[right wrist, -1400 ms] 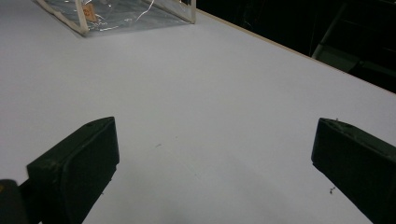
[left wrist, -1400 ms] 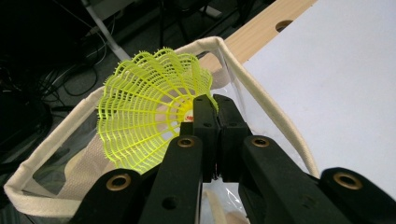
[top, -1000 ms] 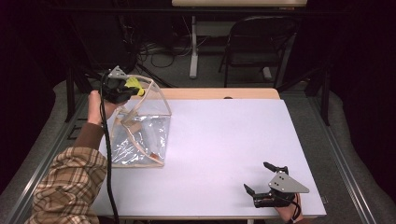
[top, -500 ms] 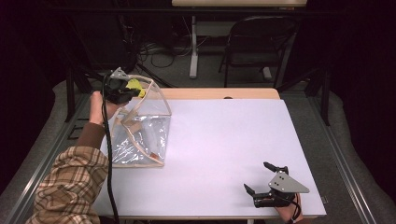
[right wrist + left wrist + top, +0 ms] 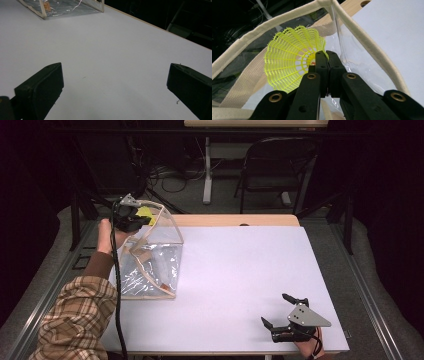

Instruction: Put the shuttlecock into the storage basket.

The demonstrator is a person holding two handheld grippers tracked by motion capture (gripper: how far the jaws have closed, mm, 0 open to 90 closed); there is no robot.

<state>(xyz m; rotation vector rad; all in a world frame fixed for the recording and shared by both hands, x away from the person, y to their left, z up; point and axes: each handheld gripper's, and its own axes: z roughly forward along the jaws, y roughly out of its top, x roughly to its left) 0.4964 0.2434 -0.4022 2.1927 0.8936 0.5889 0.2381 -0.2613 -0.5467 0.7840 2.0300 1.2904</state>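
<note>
A white table (image 5: 240,270) carries a clear bag (image 5: 150,265) at its left side

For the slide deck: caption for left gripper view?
Left gripper, jaws shut on a yellow shuttlecock, inside the clear bag's opening.

The right gripper (image 5: 113,87) hovers low over the white worktop (image 5: 112,55), its two black fingers (image 5: 41,87) spread far apart with nothing between them (just bare surface). At the far upper left lies the clear bag (image 5: 62,6) with cream trim, a small brown thing inside it. Beyond the worktop's wooden edge all is dark.
</note>
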